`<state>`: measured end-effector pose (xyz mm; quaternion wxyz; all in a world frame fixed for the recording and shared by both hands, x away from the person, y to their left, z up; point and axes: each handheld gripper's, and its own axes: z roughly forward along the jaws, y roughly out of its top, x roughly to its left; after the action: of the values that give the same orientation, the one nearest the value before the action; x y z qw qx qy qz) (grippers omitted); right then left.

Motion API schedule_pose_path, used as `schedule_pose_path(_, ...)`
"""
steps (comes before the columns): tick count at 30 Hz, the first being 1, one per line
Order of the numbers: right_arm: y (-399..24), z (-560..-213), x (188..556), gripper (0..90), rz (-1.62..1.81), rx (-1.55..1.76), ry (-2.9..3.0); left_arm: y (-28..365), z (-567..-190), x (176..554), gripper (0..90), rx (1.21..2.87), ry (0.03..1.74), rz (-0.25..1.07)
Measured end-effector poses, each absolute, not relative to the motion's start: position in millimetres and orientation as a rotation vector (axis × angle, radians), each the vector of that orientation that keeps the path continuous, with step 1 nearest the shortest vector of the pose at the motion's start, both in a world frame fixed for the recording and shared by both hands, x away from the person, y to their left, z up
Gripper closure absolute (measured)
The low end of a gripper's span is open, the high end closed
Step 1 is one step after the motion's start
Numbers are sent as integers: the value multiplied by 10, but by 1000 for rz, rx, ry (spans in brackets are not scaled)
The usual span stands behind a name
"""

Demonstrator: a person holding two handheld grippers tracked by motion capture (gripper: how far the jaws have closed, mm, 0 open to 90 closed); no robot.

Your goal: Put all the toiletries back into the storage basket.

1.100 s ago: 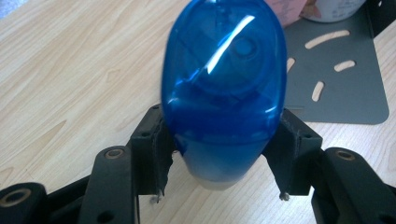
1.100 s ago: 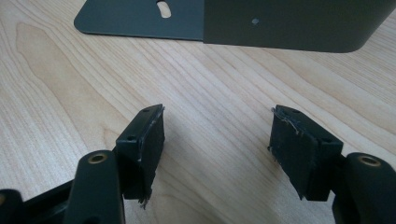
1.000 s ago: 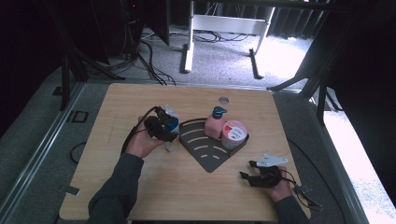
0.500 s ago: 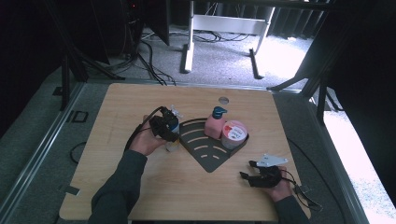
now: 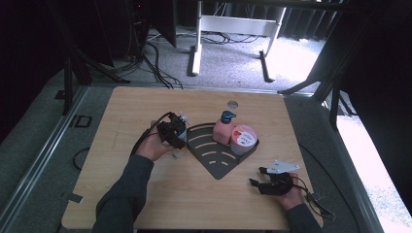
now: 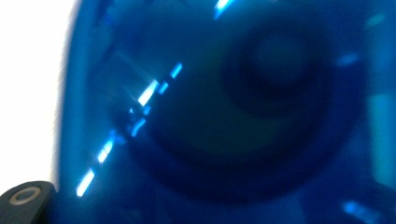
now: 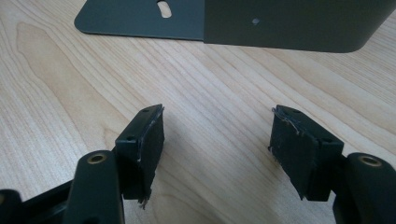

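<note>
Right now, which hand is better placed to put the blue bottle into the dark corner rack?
Left. The left gripper has the blue bottle between its jaws, right beside the rack. The right gripper rests open and empty on the table, near the rack's front corner.

no legible text, the tub [image 5: 243, 138] lid's print too small

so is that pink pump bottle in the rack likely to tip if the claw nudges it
Probably somewhat. The pink pump bottle stands upright and is taller than it is wide, with its dark pump head on top, so a high push could topple it. The lidded tub close beside it and the dark rack rim may check a fall. Its smooth-looking plastic could slip.
</note>
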<state>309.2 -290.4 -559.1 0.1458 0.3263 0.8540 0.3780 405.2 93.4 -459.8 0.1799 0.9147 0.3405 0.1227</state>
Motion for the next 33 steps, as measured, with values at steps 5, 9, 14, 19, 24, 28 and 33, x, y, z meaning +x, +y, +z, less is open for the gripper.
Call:
schedule_pose_path(5,-2905,-5592,3093,348,1089,938,2459,928,-4624,4064,484,2598,967,332)
schedule_pose_path(9,-2904,-5592,3093,348,1089,938,2459,922,-4639,4069,487,2606,963,323)
schedule_pose_path(14,-2904,-5591,3092,347,1089,939,2460,912,-4666,4076,489,2611,964,307)
schedule_pose_path(19,-2904,-5591,3092,347,1089,939,2460,911,-4667,4076,501,2611,966,310)
schedule_pose_path(24,-2904,-5592,3093,347,1089,938,2460,908,-4657,4066,530,2611,960,296)
schedule_pose_path(28,-2904,-5592,3093,347,1089,939,2459,893,-4648,4052,542,2617,945,291)
schedule_pose_path(33,-2904,-5592,3093,347,1089,938,2460,895,-4645,4049,548,2617,947,281)
